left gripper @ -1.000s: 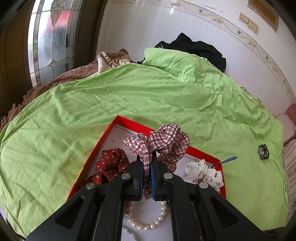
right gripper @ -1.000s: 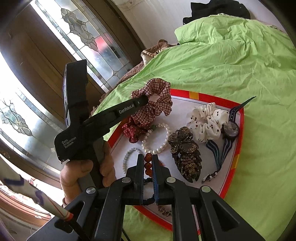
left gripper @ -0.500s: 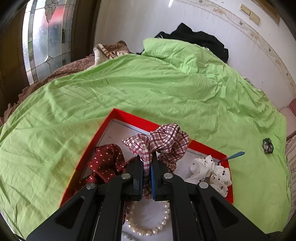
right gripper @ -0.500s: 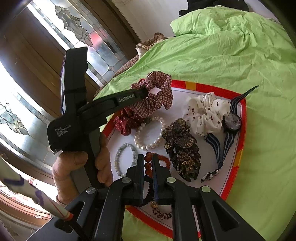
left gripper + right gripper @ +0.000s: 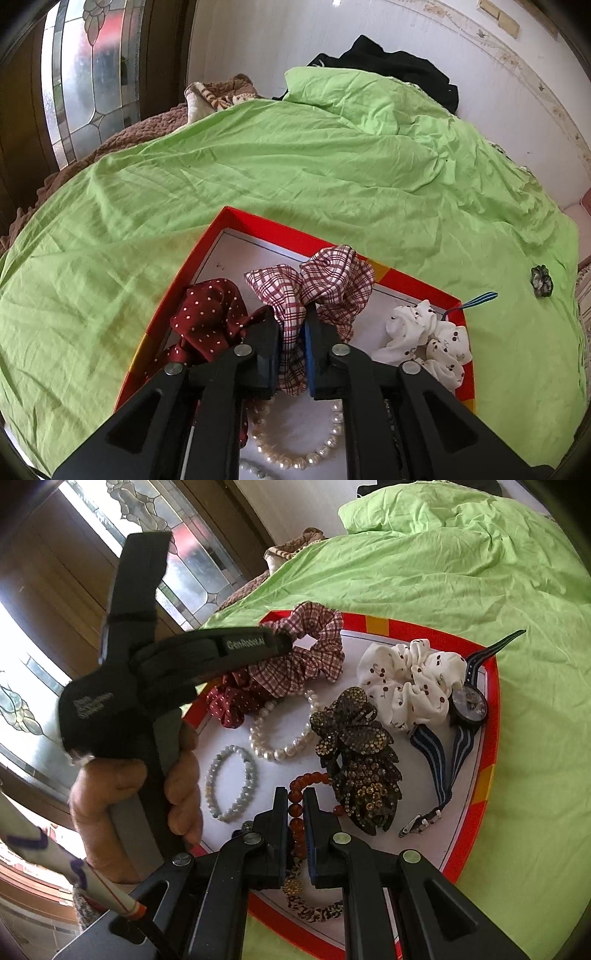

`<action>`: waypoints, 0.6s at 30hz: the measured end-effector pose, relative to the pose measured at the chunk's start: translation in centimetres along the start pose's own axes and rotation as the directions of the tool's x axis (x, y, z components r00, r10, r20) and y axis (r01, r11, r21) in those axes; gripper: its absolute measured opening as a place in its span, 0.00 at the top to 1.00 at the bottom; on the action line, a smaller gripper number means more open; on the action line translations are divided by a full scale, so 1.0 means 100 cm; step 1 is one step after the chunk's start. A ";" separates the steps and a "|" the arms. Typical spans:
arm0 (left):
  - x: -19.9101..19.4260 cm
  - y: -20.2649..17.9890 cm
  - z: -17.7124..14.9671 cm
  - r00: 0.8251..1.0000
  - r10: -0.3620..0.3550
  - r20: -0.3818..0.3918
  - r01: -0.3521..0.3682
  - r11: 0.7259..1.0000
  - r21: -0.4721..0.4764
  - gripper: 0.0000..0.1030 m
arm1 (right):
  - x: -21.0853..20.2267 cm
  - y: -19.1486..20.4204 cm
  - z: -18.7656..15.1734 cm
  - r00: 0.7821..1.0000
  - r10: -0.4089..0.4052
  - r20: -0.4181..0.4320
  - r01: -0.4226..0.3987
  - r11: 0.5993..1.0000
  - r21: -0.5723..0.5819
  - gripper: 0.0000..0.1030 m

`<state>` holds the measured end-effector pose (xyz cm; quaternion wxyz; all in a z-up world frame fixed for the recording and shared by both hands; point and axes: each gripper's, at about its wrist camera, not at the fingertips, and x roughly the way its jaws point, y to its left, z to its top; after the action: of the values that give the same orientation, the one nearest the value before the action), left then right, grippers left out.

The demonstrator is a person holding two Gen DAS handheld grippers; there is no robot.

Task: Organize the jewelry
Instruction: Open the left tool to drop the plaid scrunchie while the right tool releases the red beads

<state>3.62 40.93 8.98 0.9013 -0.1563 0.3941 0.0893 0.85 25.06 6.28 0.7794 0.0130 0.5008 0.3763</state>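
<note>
My left tool [image 5: 291, 345] is opening around the plaid scrunchie [image 5: 325, 284], releasing it at the tray's [image 5: 266, 219] twelve o'clock. My right tool [image 5: 295, 816] pinches the red bead bracelet [image 5: 308, 781], lifting it clear.

Red-rimmed tray [image 5: 493, 716]: floor crowded by scrunchies, bracelets, rhinestone clip [image 5: 356, 760] and watch [image 5: 469, 701]. Bare floor is left only at the far corner [image 5: 251, 254]. Green sheet [image 5: 295, 177] beyond lies unobstructed.

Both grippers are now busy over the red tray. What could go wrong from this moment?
1. The left gripper is opening with the plaid scrunchie between its jaws; it may drop onto the dotted scrunchie rather than a free spot.
2. The right gripper is shut on the red bead bracelet, which touches the rhinestone clip; lifting may snag it.
</note>
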 end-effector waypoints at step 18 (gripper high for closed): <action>-0.064 -0.001 -0.002 0.972 -0.012 0.233 0.016 1.000 -0.016 0.39 | -0.019 0.014 -0.013 0.997 -0.065 0.027 0.067 0.995 -0.077 0.67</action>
<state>-0.79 40.53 13.54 0.9405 -0.1555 0.2836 0.1043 -1.38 24.44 7.63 0.7974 -0.0294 0.4764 0.3692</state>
